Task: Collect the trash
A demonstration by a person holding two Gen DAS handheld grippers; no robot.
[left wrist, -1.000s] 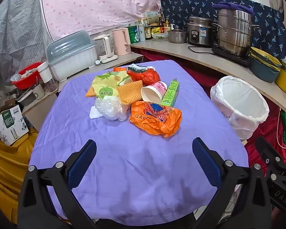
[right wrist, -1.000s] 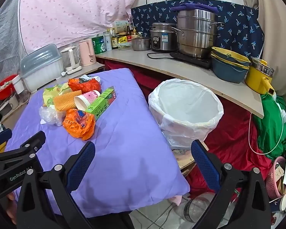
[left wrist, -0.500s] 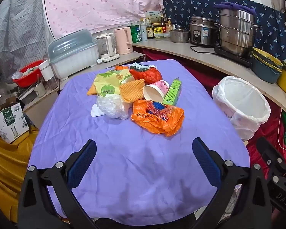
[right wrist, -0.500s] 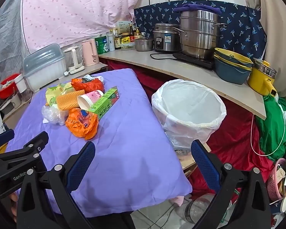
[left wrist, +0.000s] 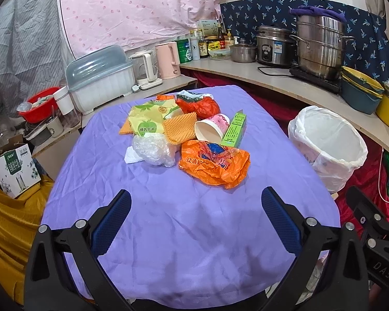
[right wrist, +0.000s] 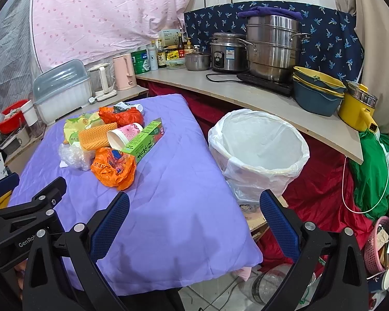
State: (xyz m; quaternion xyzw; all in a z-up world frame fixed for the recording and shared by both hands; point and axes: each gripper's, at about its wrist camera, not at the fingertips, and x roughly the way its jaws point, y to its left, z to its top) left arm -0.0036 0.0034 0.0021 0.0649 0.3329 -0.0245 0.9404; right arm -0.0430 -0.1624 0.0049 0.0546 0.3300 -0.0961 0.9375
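Observation:
A heap of trash lies mid-table on the purple cloth (left wrist: pixel 184 228): an orange plastic bag (left wrist: pixel 215 163), a clear crumpled bag (left wrist: pixel 153 150), a paper cup (left wrist: pixel 211 131) on its side, a green box (left wrist: pixel 234 129), an orange waffle sheet (left wrist: pixel 180 129), a yellow-green wrapper (left wrist: pixel 147 119) and a red bag (left wrist: pixel 199 106). A bin lined with a white bag (right wrist: pixel 259 150) stands right of the table. My left gripper (left wrist: pixel 195 215) hovers open over the near cloth, short of the heap. My right gripper (right wrist: pixel 194 223) is open above the table's near right edge, empty.
A curved counter (right wrist: pixel 246 96) behind the bin carries steel pots (right wrist: pixel 272 49), bowls, a yellow pot, bottles and kettles. A covered dish rack (left wrist: pixel 101 77) and red basin sit at the left. A cardboard box (left wrist: pixel 15 171) rests on yellow cloth. Clutter lies on the floor at right.
Both views have drifted slightly: the trash heap and bin sit a little further right in each frame than before. Both grippers stay open and empty.

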